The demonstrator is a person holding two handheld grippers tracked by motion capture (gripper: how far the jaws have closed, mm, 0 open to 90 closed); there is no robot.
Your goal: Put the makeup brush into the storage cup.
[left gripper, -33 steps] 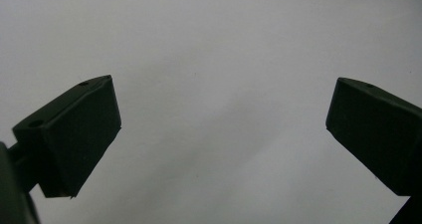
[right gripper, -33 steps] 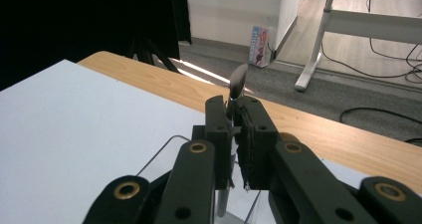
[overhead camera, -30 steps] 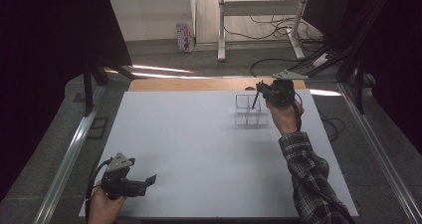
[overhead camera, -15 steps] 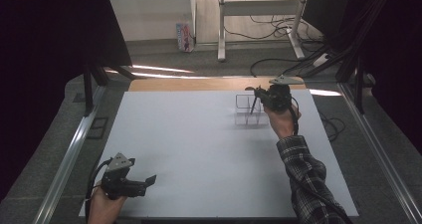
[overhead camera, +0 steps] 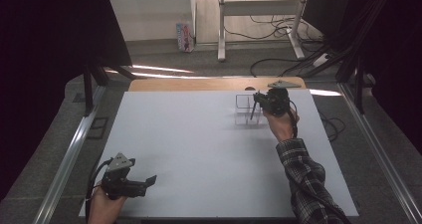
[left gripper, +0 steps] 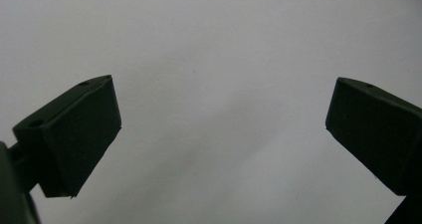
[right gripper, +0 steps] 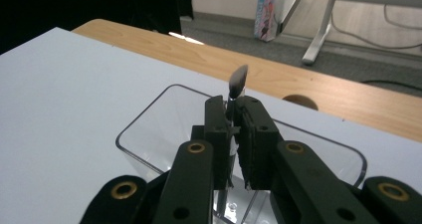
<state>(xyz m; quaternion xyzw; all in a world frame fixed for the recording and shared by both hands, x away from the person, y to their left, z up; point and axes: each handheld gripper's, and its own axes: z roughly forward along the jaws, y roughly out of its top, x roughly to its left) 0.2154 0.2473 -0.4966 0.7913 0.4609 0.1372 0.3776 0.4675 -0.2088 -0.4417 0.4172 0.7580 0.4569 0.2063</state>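
Overhead, the right gripper [overhead camera: 255, 106] holds a brush [overhead camera: 253, 110] upright over the clear box [overhead camera: 242, 102] at the far edge of the table [overhead camera: 199, 149]; the left gripper [overhead camera: 144, 180] rests near the front, jaws wide and empty [left gripper: 219, 134]. Up close, the right jaws have just been easing apart with the brush [right gripper: 238, 82] between them — pads touching its handle. Judged: dropping it into the box [right gripper: 149, 129] — next, open fully.

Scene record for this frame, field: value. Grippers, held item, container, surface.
surface: white table top
container: clear plastic box, open top, at the table's far side
held item: slim brush, bristles up, handle reaching down into the box
right gripper: jaws around the brush above the box, just easing open, brush between them
left gripper: jaws wide apart, nothing between, over bare table
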